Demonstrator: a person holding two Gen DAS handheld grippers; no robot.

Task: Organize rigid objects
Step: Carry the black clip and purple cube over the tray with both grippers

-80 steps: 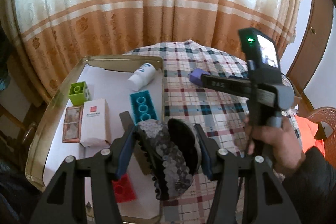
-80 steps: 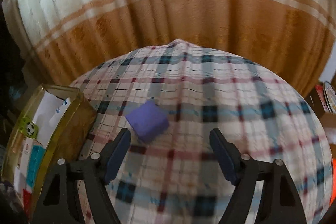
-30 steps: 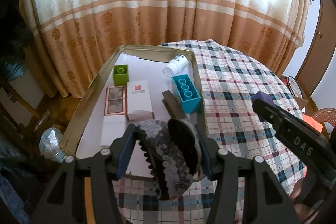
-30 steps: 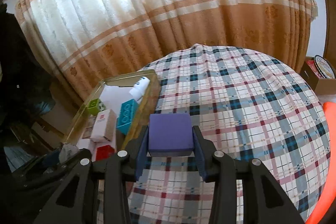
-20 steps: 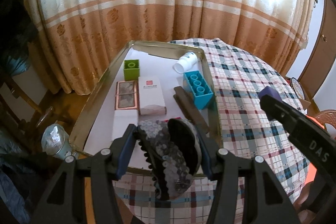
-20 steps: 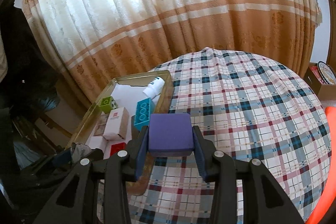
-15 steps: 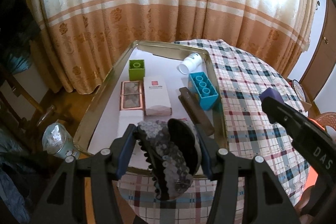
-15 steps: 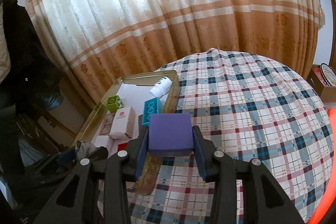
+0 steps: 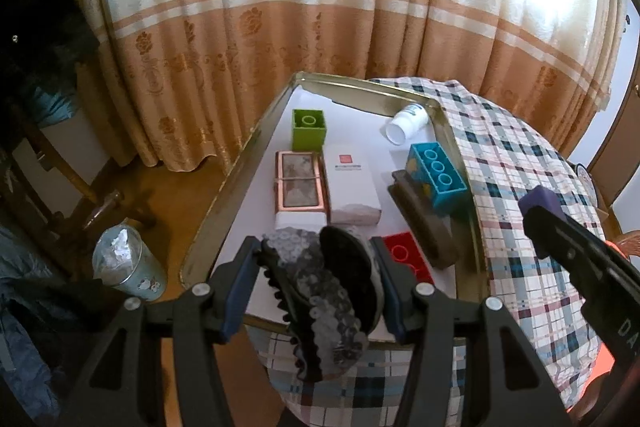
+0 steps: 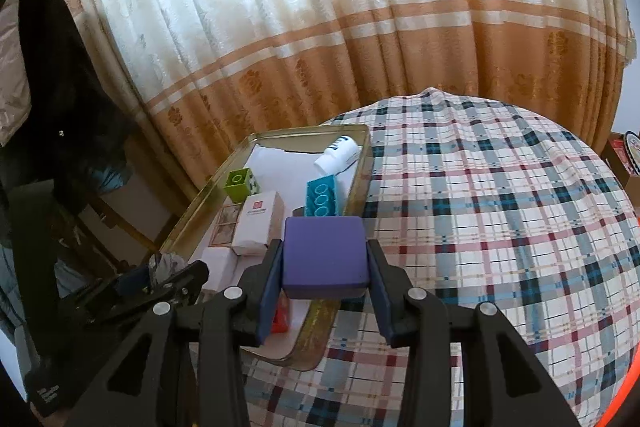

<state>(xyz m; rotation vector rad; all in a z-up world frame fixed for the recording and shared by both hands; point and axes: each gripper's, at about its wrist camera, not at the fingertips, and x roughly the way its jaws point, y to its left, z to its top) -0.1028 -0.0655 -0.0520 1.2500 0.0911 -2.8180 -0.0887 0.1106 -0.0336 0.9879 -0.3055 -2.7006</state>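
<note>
We see a round table under a plaid tablecloth (image 10: 500, 211). On its left part lies a gold metal tray (image 9: 240, 179). The rest of the cloth is bare.

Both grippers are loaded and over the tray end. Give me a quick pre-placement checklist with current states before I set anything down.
1. Right gripper clamped on purple block: ok.
2. Left gripper clamped on sequinned hair claw: ok.
3. Bare tray floor for the block: ok, white patch between green brick and white bottle.
4. Room at the near end for the claw: cannot tell, the claw hides it.
5. Grippers apart from each other: ok.
6. Teal brick stable: cannot tell.
</note>
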